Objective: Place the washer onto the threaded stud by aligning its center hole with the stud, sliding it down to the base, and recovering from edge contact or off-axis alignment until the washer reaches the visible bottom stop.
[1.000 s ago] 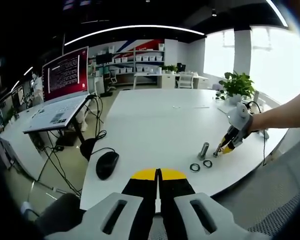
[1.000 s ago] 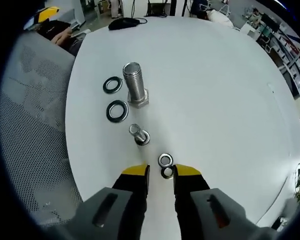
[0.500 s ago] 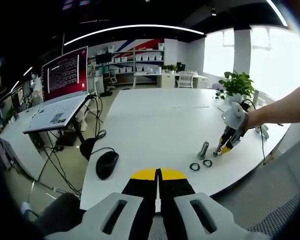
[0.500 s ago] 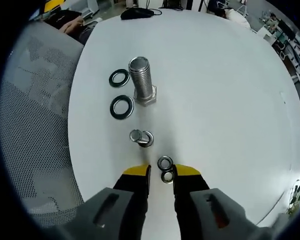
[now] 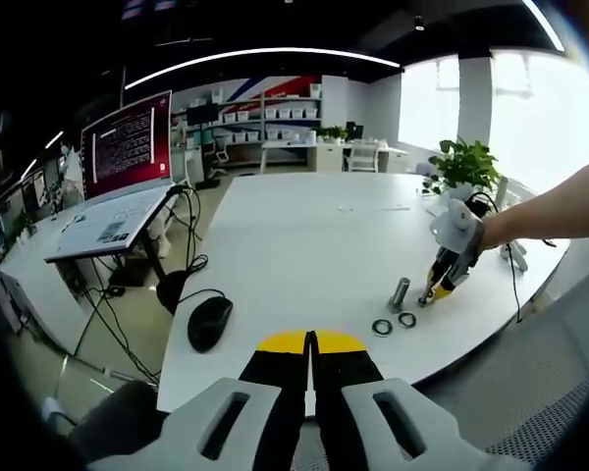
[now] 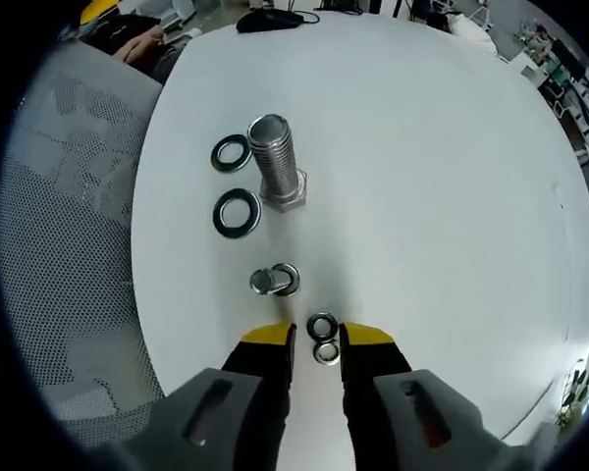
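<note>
A large threaded stud (image 6: pixel 275 162) stands upright on its hex base on the white table (image 6: pixel 432 196). Two large dark washers (image 6: pixel 230 153) (image 6: pixel 237 212) lie flat just to its left. Closer to me, a small bolt (image 6: pixel 273 281) stands with a washer around it. My right gripper (image 6: pixel 317 339) is open low over the table, and two small washers (image 6: pixel 321 326) lie between its yellow-tipped fingers. In the left gripper view the stud (image 5: pixel 400 292) and two washers (image 5: pixel 382 328) sit near the table's front edge, with the right gripper (image 5: pixel 440 290) beside them. My left gripper (image 5: pixel 311 353) is shut on nothing, back from the table.
A black mouse (image 5: pixel 209 322) lies on the table's left corner. A laptop (image 5: pixel 128 157) on a stand and cables are to the left, with a potted plant (image 5: pixel 463 167) at the far right. A grey mesh chair (image 6: pixel 69 245) borders the table edge by the washers.
The right gripper has tilted to look more steeply down, so the small bolt shows nearly end-on. The small washers stay between its fingers. The left gripper has held still.
</note>
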`<move>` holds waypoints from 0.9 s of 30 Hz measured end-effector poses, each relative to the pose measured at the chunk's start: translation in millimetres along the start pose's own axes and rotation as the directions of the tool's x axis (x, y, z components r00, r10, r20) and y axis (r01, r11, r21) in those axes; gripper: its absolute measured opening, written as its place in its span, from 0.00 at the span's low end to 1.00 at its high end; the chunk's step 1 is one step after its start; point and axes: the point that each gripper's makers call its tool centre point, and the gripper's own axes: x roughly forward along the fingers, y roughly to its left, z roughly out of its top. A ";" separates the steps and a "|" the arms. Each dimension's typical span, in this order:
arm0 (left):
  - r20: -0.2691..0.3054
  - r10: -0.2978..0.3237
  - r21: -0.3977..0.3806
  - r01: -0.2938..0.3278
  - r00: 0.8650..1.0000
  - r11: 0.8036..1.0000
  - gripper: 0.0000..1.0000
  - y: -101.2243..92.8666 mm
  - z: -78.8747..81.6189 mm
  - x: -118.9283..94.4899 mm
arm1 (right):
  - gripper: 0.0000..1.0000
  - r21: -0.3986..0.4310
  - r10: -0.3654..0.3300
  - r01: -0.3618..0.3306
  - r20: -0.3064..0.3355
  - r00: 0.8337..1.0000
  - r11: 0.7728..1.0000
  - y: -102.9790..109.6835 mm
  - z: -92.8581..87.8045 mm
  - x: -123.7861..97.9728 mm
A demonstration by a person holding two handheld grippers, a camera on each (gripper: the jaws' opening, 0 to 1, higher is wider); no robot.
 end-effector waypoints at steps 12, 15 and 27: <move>0.004 0.000 0.000 0.000 1.000 1.000 0.00 -0.1 0.6 0.0 | 0.20 0.090 -0.006 0.002 0.048 0.999 0.996 -2.5 0.1 -0.5; -0.002 -0.001 0.002 0.001 1.000 1.000 0.00 -0.3 -0.3 0.1 | 0.20 0.120 -0.013 0.006 0.057 0.998 0.993 -3.2 1.1 -0.5; 0.003 0.000 -0.001 0.000 1.000 1.000 0.00 -0.1 0.2 -0.2 | 0.17 0.122 -0.023 0.017 0.049 0.999 0.992 -5.9 2.7 0.2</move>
